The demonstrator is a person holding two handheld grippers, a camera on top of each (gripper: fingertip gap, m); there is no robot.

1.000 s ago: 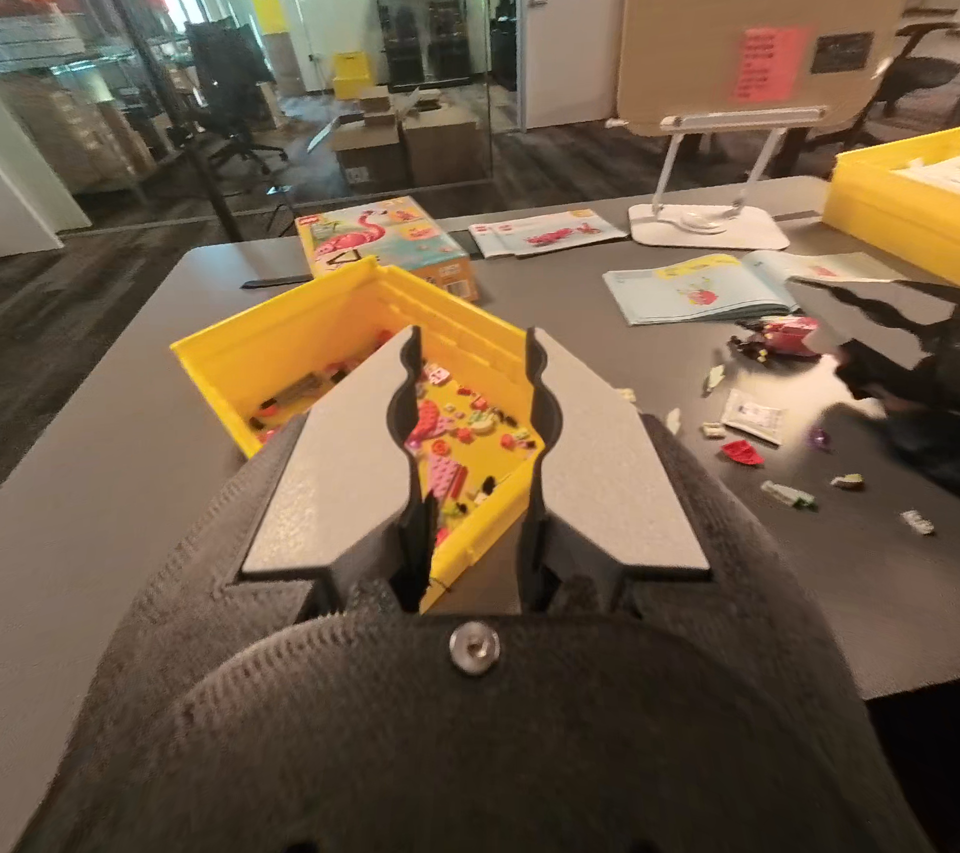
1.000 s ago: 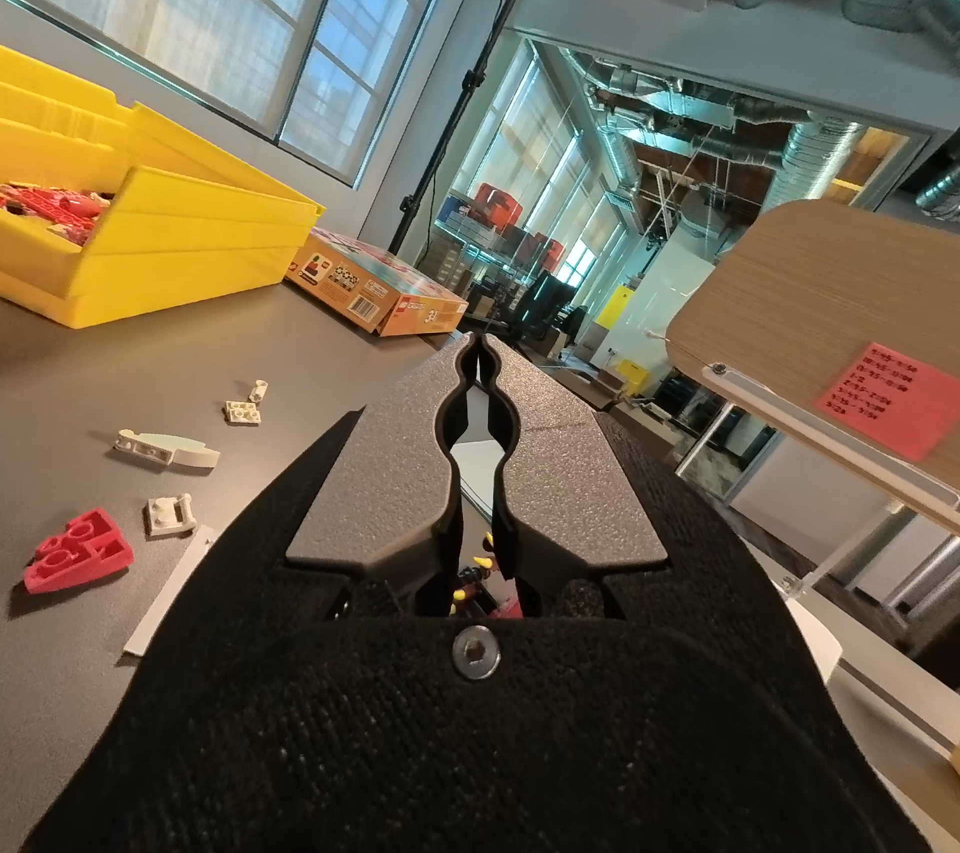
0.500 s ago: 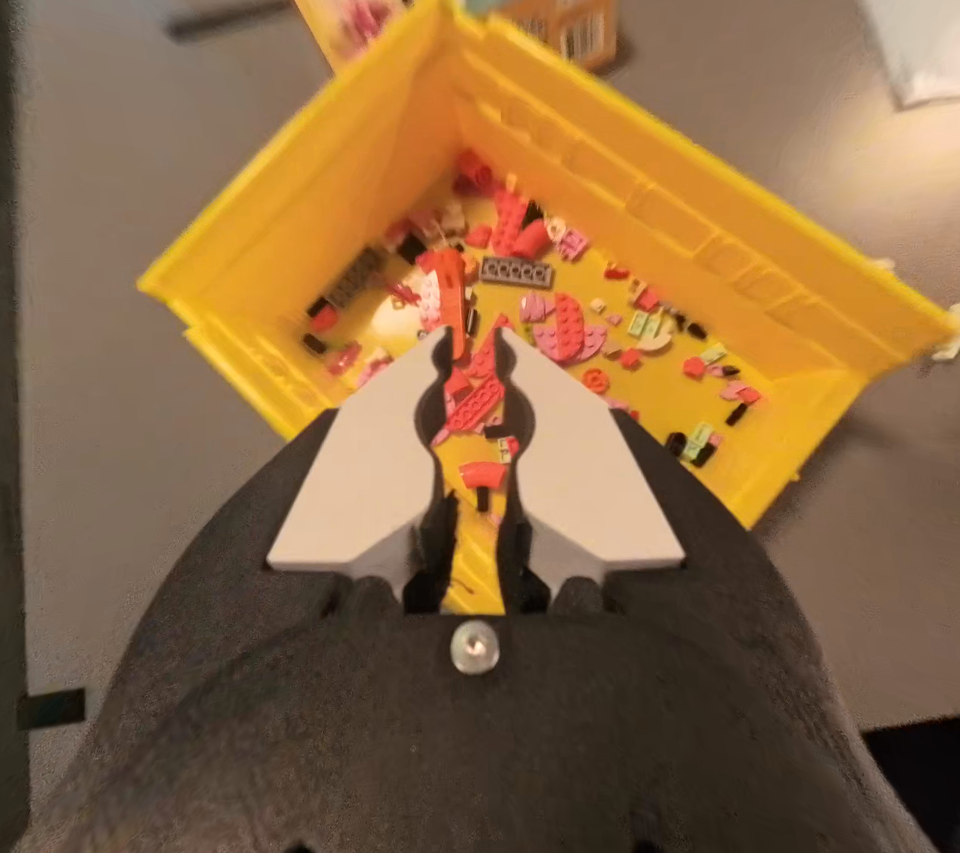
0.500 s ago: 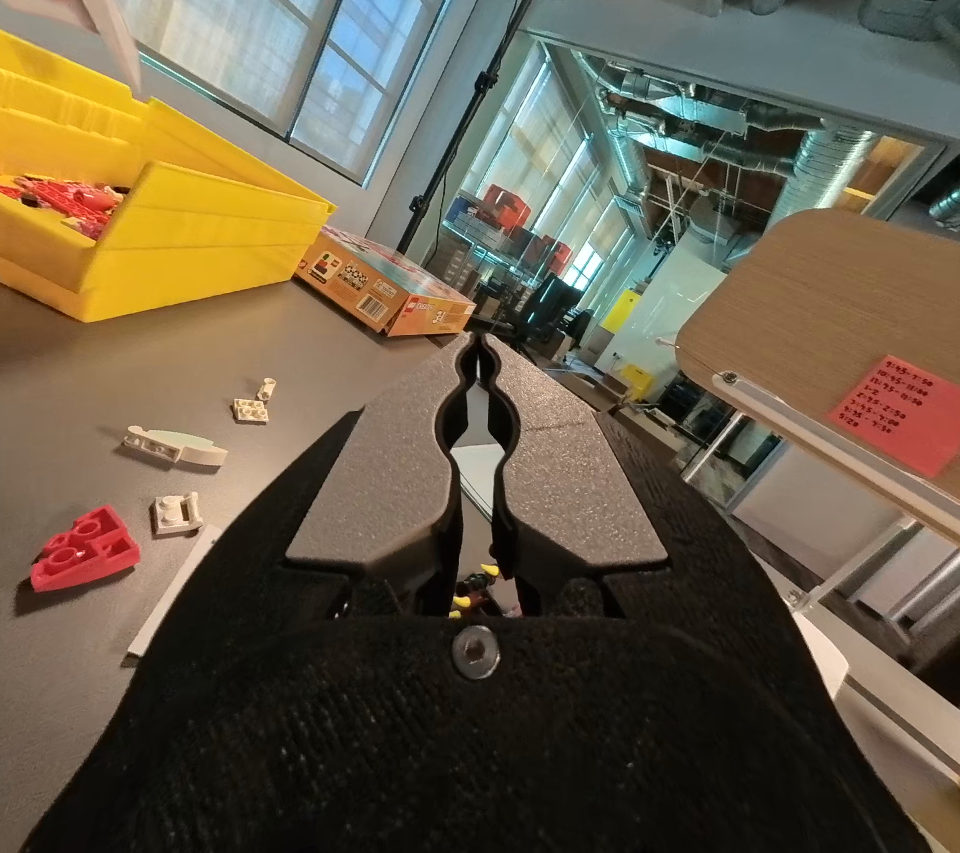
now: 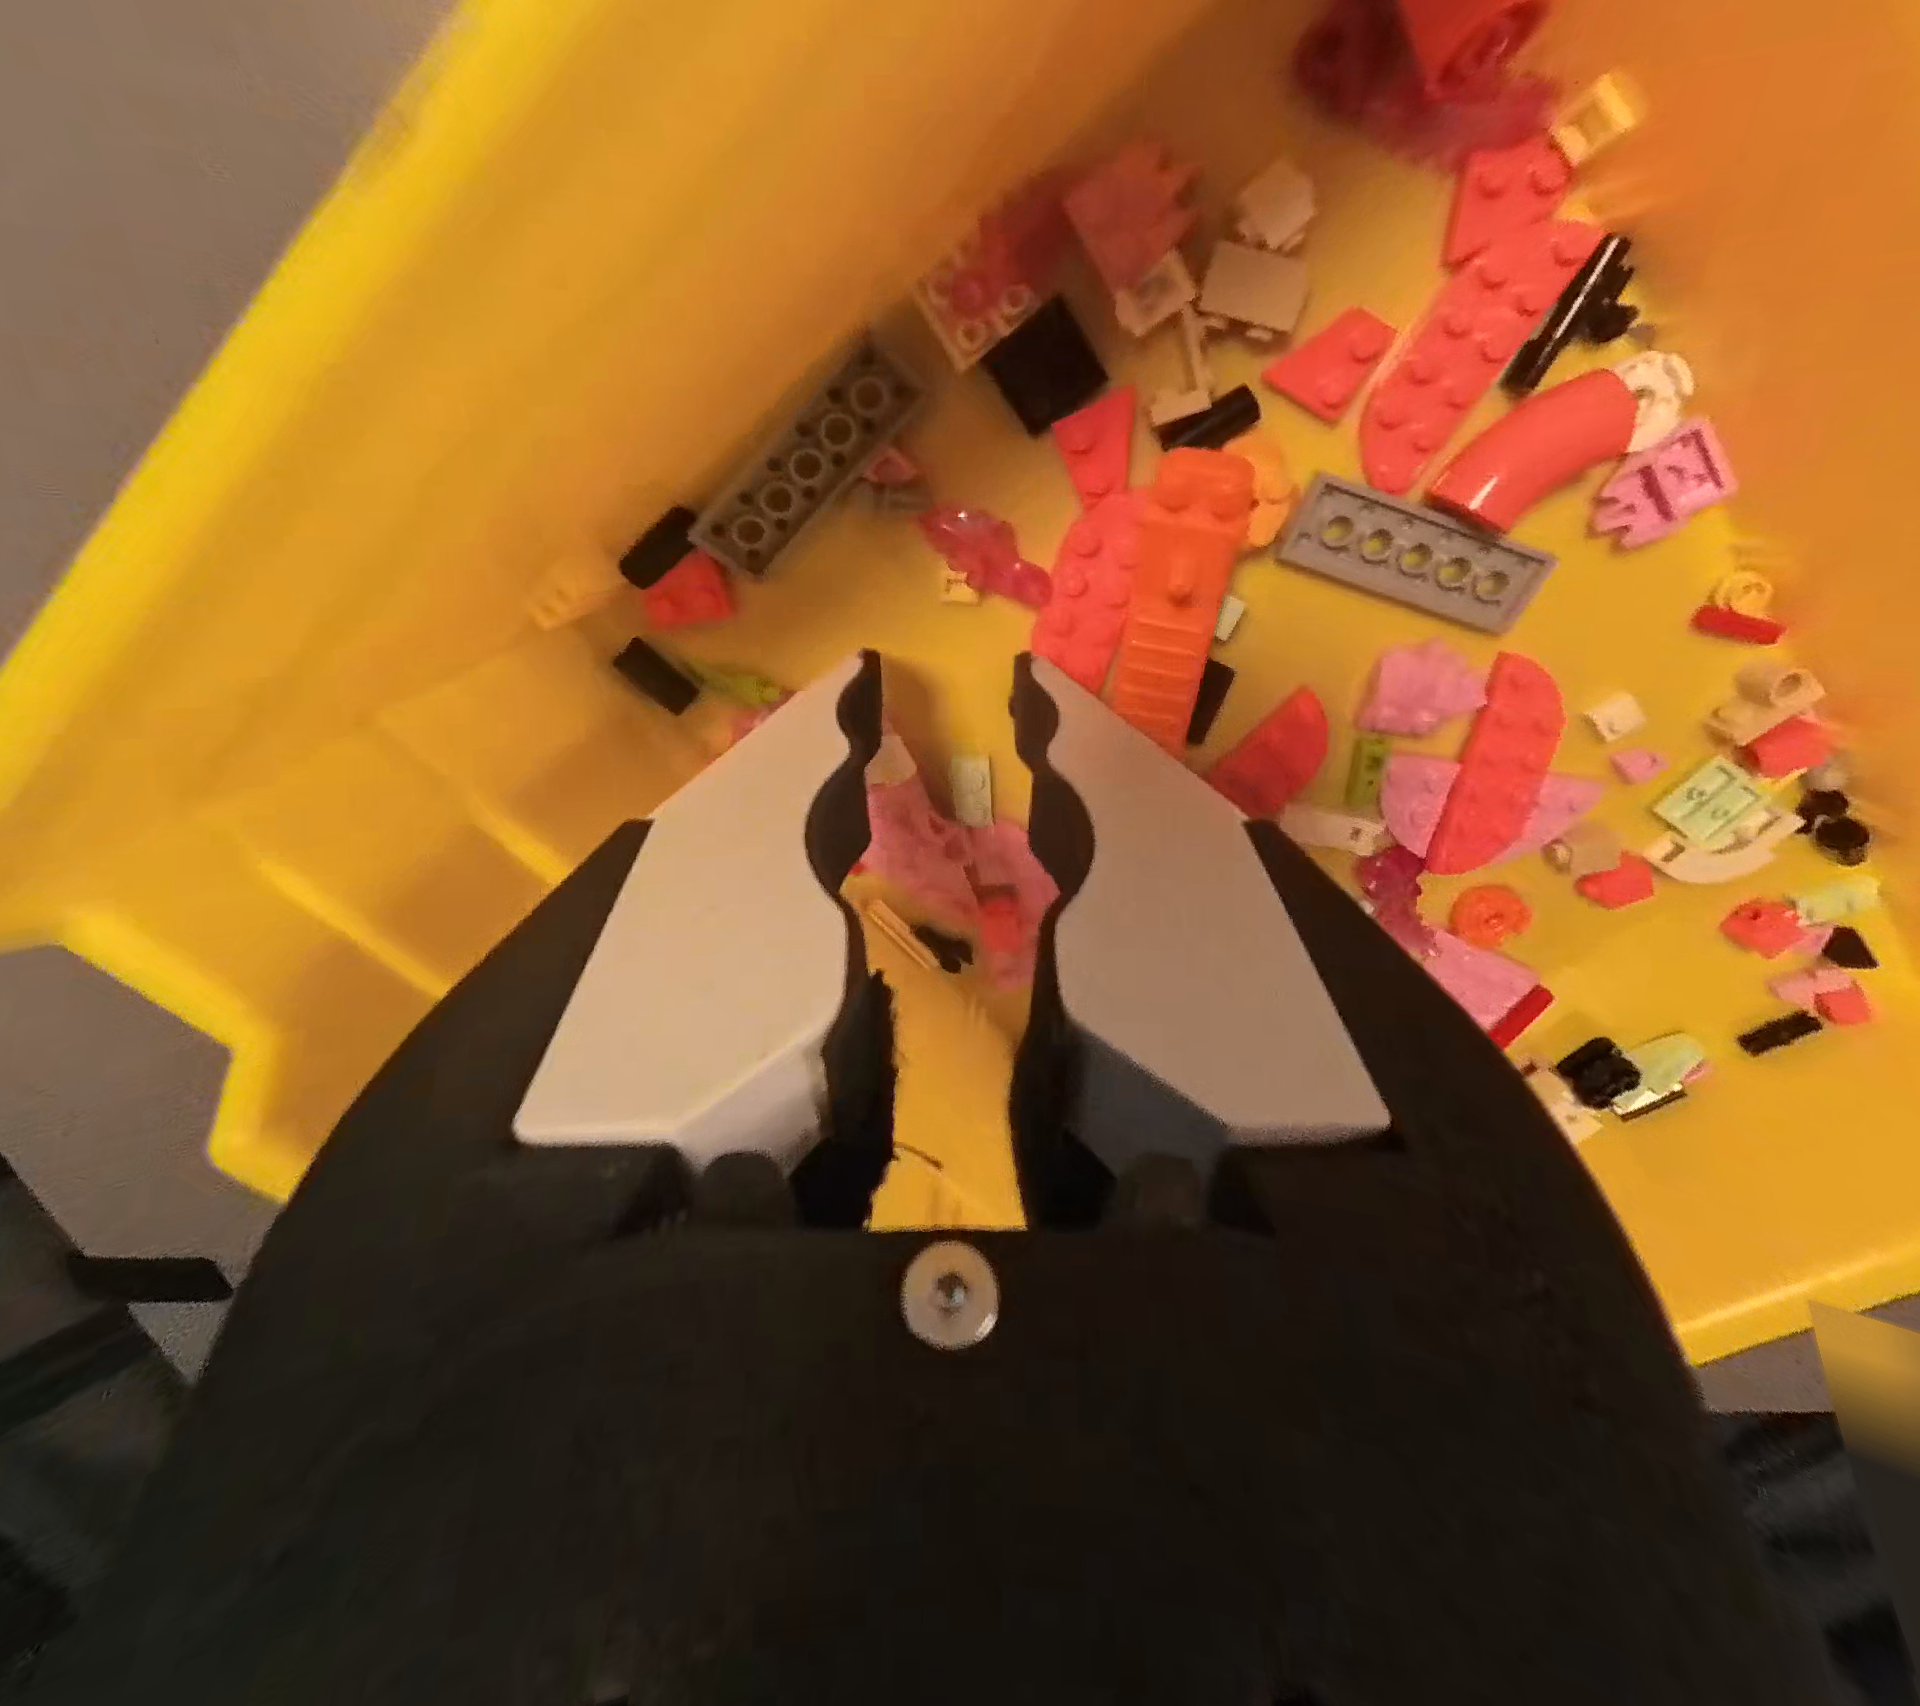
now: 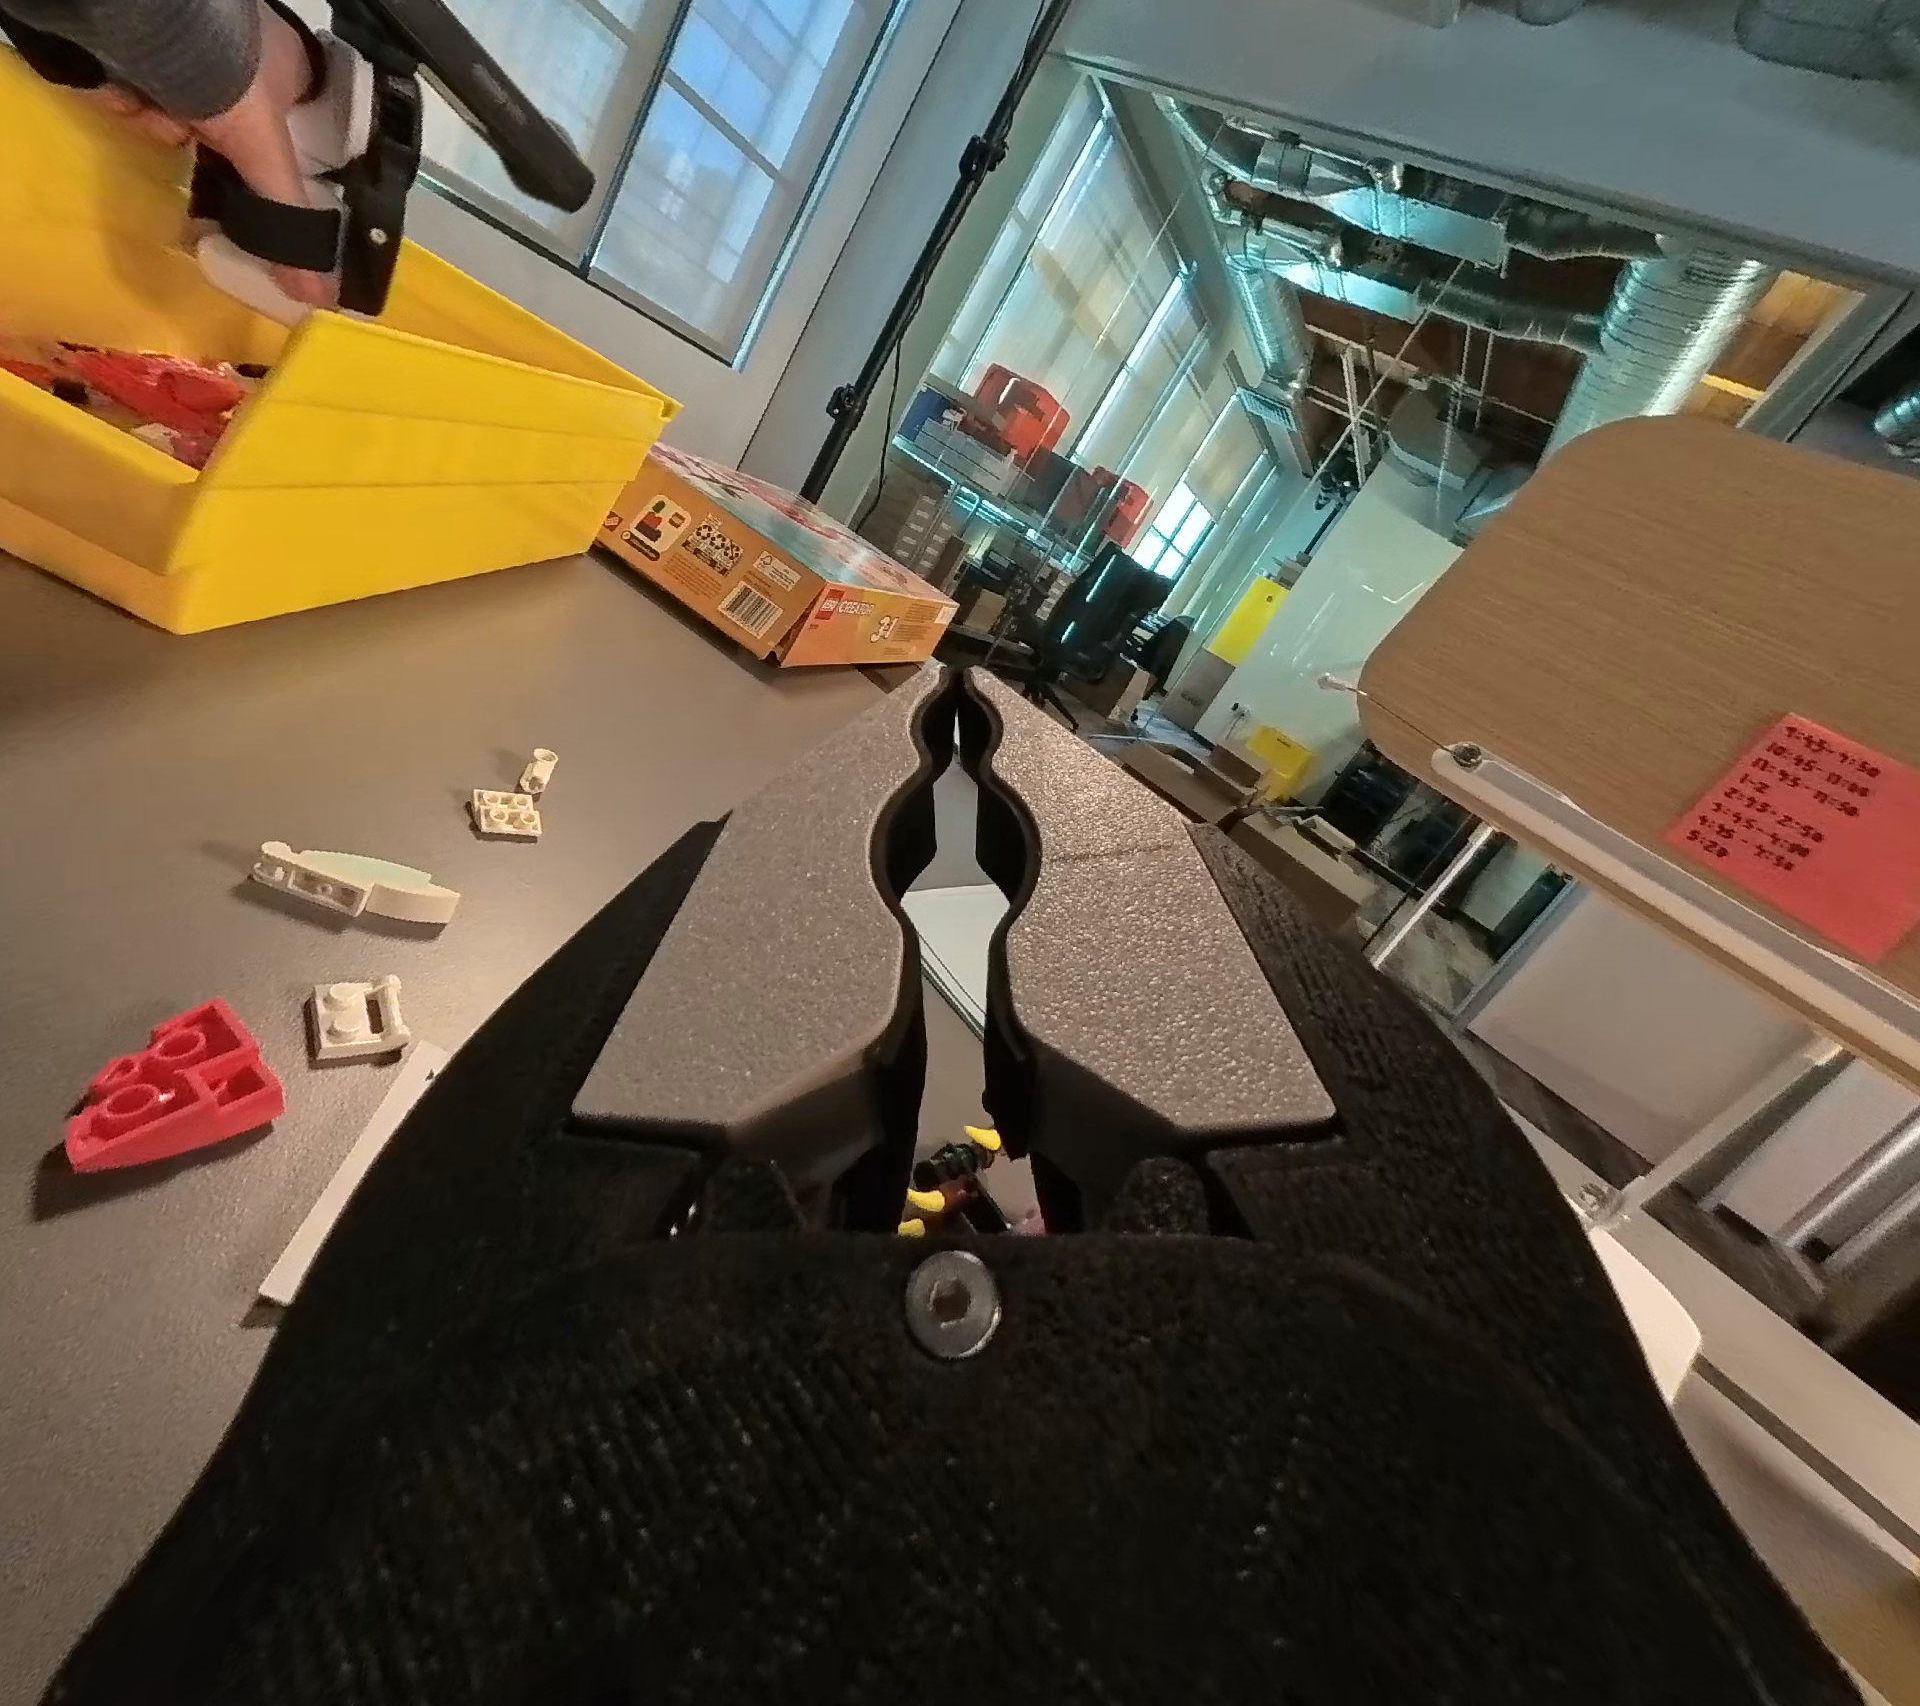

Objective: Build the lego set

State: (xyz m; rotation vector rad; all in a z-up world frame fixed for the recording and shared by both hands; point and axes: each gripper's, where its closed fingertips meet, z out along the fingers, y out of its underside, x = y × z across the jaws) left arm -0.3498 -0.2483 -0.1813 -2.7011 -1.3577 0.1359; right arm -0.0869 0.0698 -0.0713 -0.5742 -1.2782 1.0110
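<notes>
Table (image 6: 312,721): dark grey; open surface ran between the yellow bin (image 6: 416,472) and the right gripper (image 6: 958,688).
Yellow bin: walls rose steeply around a floor strewn with small bricks; bare yellow floor lay between the left gripper's fingertips.
Left gripper (image 5: 945,669): inside the bin, fingers parted, gripping nothing; an orange ridged piece (image 5: 1179,607) lay just right of its tips.
Right gripper: well outside the bin, tips touching, nothing between them.
Right view only: a hand (image 6: 260,129) above the bin; a red wedge brick (image 6: 171,1100) and pale pieces on the table.
</notes>
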